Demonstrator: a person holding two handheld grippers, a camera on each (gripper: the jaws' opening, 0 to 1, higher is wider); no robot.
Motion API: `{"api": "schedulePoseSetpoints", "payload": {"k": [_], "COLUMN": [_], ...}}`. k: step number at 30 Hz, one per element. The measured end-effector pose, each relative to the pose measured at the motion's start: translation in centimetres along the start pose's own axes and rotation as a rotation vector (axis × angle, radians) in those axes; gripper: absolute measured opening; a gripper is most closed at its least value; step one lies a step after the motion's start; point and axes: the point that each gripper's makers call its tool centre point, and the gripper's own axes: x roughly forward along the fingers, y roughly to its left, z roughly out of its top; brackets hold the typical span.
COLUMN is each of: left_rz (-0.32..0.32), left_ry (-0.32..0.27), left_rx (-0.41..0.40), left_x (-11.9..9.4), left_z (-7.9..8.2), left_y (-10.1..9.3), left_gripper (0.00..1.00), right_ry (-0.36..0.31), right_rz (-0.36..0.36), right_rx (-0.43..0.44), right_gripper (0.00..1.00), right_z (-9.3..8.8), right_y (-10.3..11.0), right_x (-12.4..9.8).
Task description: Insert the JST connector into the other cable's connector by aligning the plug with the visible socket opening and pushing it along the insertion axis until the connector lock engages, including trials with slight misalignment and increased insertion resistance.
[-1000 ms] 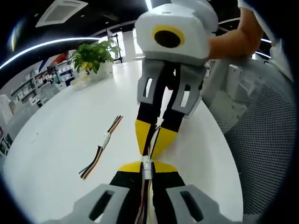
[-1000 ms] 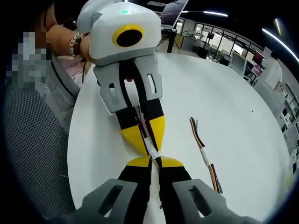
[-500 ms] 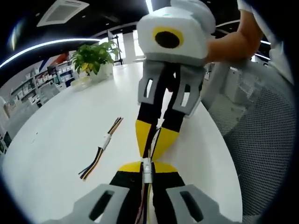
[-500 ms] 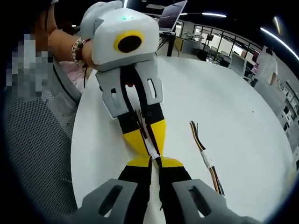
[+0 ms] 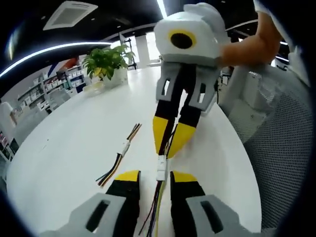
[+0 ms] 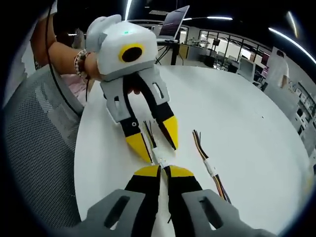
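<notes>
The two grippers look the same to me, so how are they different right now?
The left gripper has its yellow tips spread apart, while the right gripper has its tips pinched together. The left gripper lets the joined cable lie loose between its tips; the right gripper clamps its end of it. Both have black fingers, yellow tips and a white body, and both sit over the white table.

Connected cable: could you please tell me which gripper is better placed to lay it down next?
Right. The right gripper is shut on the connected cable; the left gripper has its jaws open.

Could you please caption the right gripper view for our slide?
Right gripper pinches the mated JST connector; left gripper open beside it.
</notes>
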Motion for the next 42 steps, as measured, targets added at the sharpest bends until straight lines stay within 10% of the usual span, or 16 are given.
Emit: {"api": "schedulePoseSetpoints", "payload": {"k": [4, 27, 42], "left_rz": [0.002, -0.036, -0.019], "left_ry": [-0.017, -0.062, -0.086], "left_rx": [-0.004, -0.027, -0.184], "left_x": [-0.7, 1.5, 2.8], "left_z": [0.1, 1.1, 0.5], "left_y": [-0.1, 1.3, 3.8], "left_gripper": [0.00, 0.00, 0.18], "right_ry": [-0.021, -0.045, -0.013], "right_rz": [-0.007, -0.061, -0.101], "right_rx": [0.016, 0.030, 0.008], "right_gripper": [0.02, 0.02, 0.02], "right_z": [0.4, 0.0, -2.3], "right_y": [-0.1, -2.0, -5.1], "right_x": [-0.1, -0.5, 0.1]}}
